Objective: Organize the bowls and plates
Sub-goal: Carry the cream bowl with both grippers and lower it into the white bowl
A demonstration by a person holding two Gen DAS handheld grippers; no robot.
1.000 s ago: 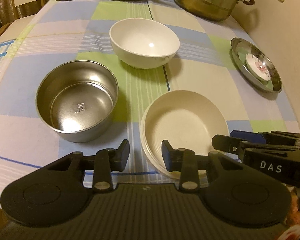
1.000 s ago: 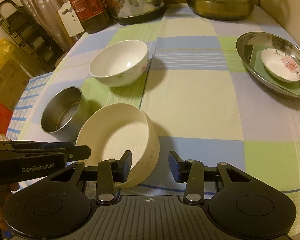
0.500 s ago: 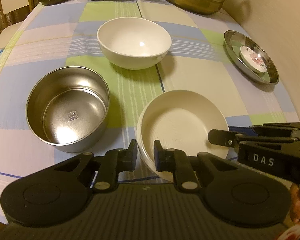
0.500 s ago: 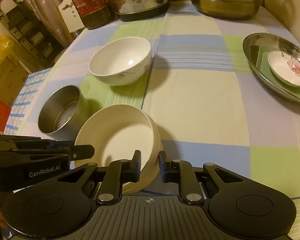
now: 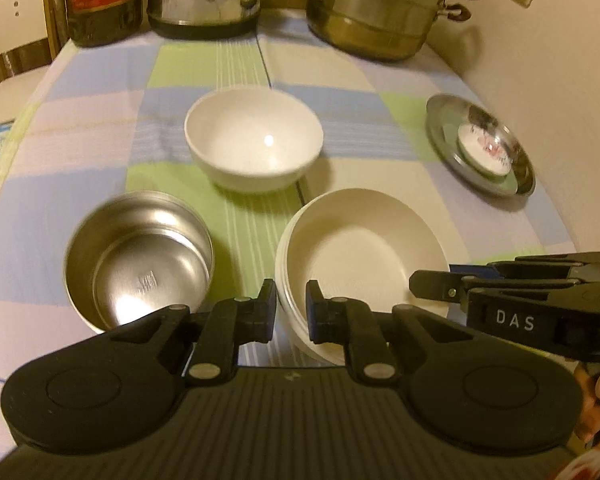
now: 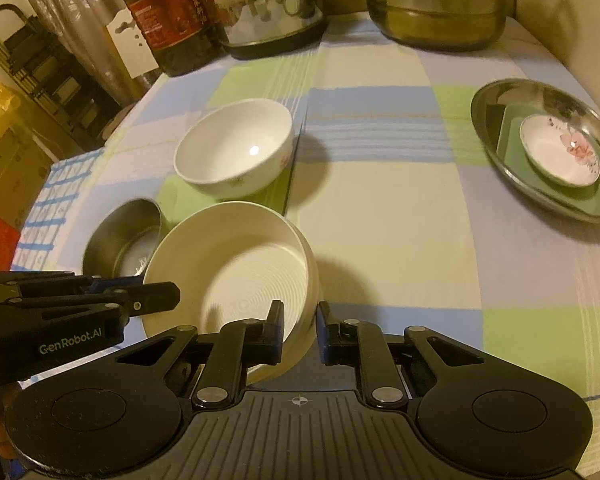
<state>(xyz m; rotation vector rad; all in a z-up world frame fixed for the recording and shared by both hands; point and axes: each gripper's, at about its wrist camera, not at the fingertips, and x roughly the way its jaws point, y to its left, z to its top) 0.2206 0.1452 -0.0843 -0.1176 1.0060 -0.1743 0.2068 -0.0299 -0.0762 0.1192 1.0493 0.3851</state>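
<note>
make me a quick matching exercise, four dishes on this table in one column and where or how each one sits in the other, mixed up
Things:
1. cream ribbed bowl
2. steel bowl
3. white porcelain bowl
4. flowered saucer

States:
A. inside the steel tray
B. rim clamped by the left gripper and right gripper
C. free, alone mid-table
D. free, left of the clamped bowl

Pairs: 1-B, 2-D, 3-C, 4-A

Both tools are matte black plastic. The left gripper (image 5: 291, 310) has two rounded lobes with disc insets, a ribbed plate between them, silver pivot screws and blue-edged pads. The right gripper (image 6: 299, 330) is built alike; its side reads "DAS", the left one's "GenRobot.AI".
</note>
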